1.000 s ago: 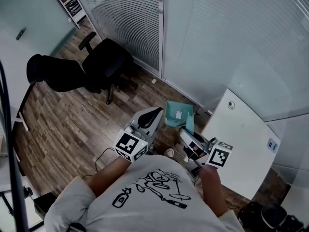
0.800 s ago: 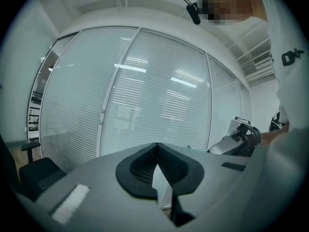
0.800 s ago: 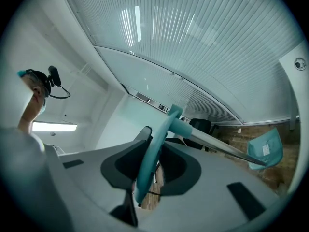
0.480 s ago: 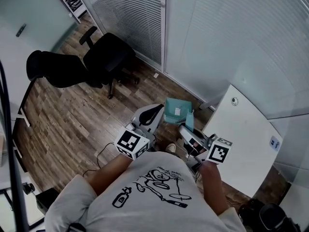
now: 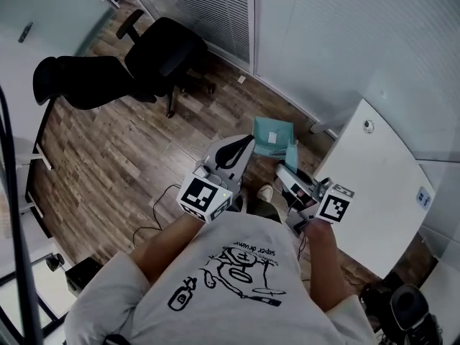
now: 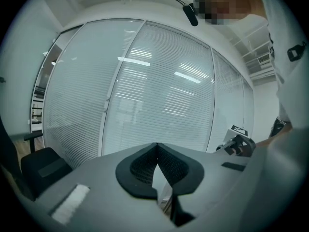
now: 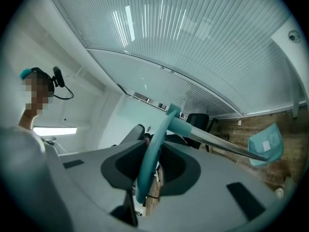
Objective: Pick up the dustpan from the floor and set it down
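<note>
Teal dustpan [image 5: 273, 136], black chair [image 5: 164, 54], brown wood-grain floor [image 5: 100, 157], white T-shirt [image 5: 237, 286] with black drawing

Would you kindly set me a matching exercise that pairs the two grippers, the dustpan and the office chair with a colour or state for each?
Column 1:
1. left gripper
2. right gripper
3. dustpan
4. office chair

Column 2:
A. black
B. jaws together, nothing between them
C. teal, ahead of both grippers
D. shut on a long handle

Pairs: 1-B; 2-D; 3-C; 4-A
</note>
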A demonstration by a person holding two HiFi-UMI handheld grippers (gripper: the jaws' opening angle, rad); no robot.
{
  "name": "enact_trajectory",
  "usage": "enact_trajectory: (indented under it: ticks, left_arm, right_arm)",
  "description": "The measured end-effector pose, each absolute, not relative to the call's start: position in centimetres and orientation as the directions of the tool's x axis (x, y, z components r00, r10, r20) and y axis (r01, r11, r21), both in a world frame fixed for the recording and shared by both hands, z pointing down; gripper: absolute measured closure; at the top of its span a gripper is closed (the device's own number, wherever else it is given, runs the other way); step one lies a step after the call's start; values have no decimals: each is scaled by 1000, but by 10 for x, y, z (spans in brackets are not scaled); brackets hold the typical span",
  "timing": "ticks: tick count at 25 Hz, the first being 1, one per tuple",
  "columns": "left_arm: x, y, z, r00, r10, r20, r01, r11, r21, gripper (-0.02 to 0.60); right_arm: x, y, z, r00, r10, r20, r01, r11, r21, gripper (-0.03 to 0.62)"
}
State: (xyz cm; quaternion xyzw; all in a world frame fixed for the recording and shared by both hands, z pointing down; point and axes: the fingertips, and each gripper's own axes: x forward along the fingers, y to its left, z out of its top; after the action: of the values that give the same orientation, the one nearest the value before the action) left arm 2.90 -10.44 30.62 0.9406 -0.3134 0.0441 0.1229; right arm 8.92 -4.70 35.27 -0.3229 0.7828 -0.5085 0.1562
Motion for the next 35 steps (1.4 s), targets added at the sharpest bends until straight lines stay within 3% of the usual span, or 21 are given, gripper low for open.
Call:
enact_trajectory:
  ticks: [35]
  left_arm:
    - [10,-97,546,783,-483,392,-594,-768,239,586]
  right_arm:
    - [81,-68,658,-631,-764,132,-291,75,-954,539]
